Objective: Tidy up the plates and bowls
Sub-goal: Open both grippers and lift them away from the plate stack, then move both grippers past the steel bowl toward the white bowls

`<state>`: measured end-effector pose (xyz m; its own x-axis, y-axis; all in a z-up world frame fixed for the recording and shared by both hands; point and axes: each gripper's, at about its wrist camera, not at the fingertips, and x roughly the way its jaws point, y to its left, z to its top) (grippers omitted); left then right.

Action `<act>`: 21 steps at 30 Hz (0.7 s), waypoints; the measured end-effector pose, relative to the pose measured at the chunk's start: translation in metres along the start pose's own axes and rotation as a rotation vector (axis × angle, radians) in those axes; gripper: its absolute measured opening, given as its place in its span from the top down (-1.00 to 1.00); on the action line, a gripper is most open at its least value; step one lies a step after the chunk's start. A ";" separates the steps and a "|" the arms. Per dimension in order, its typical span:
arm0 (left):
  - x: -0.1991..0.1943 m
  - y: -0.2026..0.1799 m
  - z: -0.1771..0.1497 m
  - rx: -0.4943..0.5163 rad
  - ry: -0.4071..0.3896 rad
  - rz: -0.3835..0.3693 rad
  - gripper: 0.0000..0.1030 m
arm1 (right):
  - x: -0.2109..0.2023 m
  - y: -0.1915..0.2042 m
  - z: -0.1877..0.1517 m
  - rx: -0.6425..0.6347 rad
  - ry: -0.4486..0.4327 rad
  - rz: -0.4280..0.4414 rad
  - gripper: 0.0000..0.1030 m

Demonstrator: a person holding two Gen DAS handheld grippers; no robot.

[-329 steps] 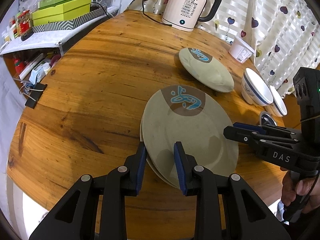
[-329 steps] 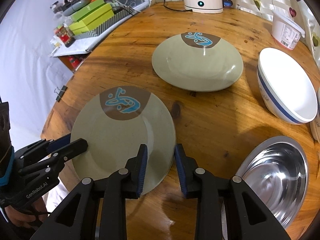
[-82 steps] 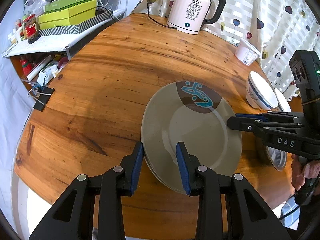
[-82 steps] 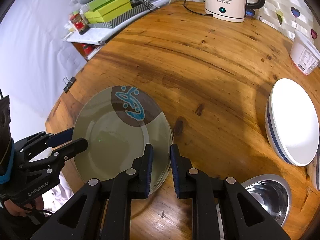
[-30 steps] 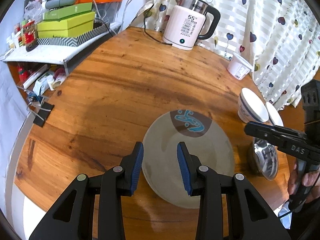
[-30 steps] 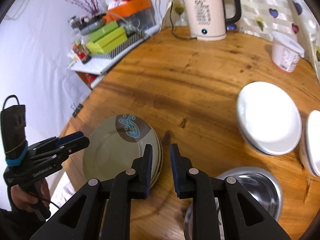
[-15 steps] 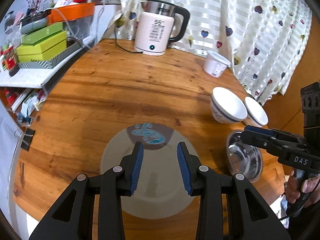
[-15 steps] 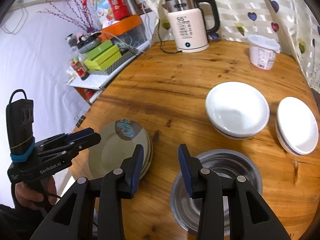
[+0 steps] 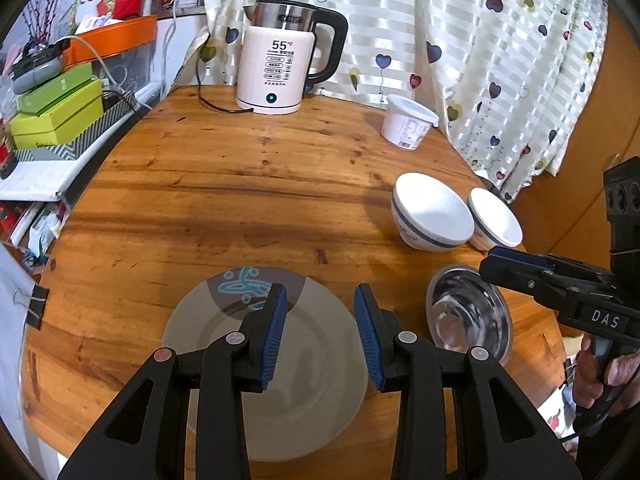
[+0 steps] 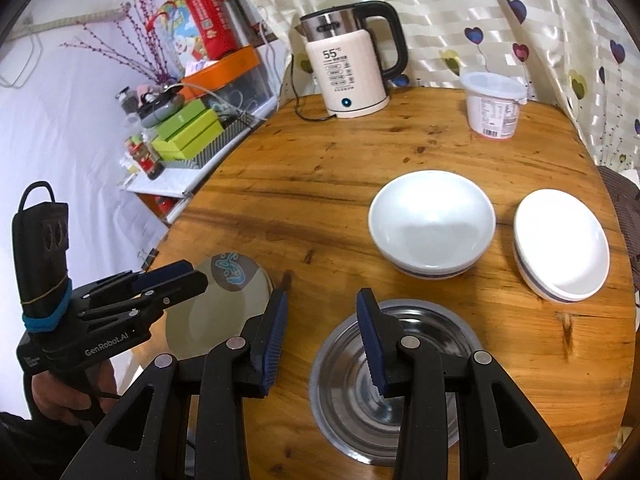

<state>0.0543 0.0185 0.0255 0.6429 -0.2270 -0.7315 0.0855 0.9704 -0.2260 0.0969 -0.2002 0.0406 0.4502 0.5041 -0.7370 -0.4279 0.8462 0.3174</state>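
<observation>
— What changed since a moment ago?
— My right gripper (image 10: 322,320) let go: its jaws have just been opening and now hold nothing, while my left gripper (image 9: 320,320) hangs part-open, empty.
— The plates?
— The stacked grey-green round ceramic plates (image 9: 308,364) rest at six o'clock on the round wooden table (image 9: 240,184), with the shiny steel bowl (image 10: 360,412) beside them at three.
</observation>
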 end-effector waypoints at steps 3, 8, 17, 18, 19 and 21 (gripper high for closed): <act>0.003 -0.003 0.003 0.010 0.003 -0.008 0.29 | -0.003 -0.005 0.001 0.013 -0.009 -0.014 0.31; 0.009 -0.007 0.010 0.026 0.010 -0.033 0.29 | -0.008 -0.013 0.002 0.046 -0.024 -0.045 0.31; 0.020 -0.020 0.020 0.074 0.038 -0.074 0.29 | -0.018 -0.030 0.001 0.118 -0.057 -0.091 0.31; 0.022 -0.022 0.021 0.080 0.040 -0.079 0.29 | -0.018 -0.032 0.000 0.126 -0.059 -0.095 0.31; 0.024 -0.024 0.022 0.085 0.042 -0.085 0.29 | -0.019 -0.035 -0.001 0.137 -0.058 -0.102 0.31; 0.026 -0.027 0.024 0.087 0.043 -0.092 0.29 | -0.019 -0.040 -0.001 0.151 -0.054 -0.111 0.31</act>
<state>0.0867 -0.0119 0.0276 0.5962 -0.3170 -0.7376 0.2095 0.9483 -0.2383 0.1047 -0.2435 0.0413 0.5312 0.4111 -0.7408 -0.2527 0.9115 0.3247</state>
